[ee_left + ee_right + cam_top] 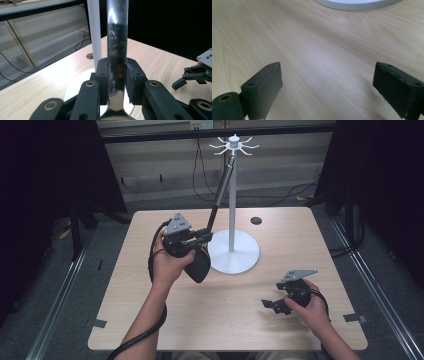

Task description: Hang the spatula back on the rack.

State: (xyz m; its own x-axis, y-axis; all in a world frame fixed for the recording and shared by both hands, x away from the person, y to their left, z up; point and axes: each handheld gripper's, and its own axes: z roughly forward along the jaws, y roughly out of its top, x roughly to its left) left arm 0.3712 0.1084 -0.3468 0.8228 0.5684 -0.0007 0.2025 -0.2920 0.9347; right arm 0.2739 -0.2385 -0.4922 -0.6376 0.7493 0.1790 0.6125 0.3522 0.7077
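Lab-style recording booth, black curtains (45, 165) closing in both sides, bare light-wood table (230, 320) on grey flooring, metal floor rails (55, 305), loose cables (200, 180) trailing along a plain back wall with a power socket (201, 124).

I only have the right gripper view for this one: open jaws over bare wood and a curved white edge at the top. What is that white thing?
Observer: It is the round base of a white stand. The stand's pole carries a ring of hooks at the top.
Operator: Is the other hand busy?
Observer: Yes, the left hand-held gripper is shut on the shiny metal handle of a utensil.
Operator: Is it hung up yet?
Observer: I cannot tell. The handle's top end sits just under the hooks, and the utensil's black head is low beside the base.
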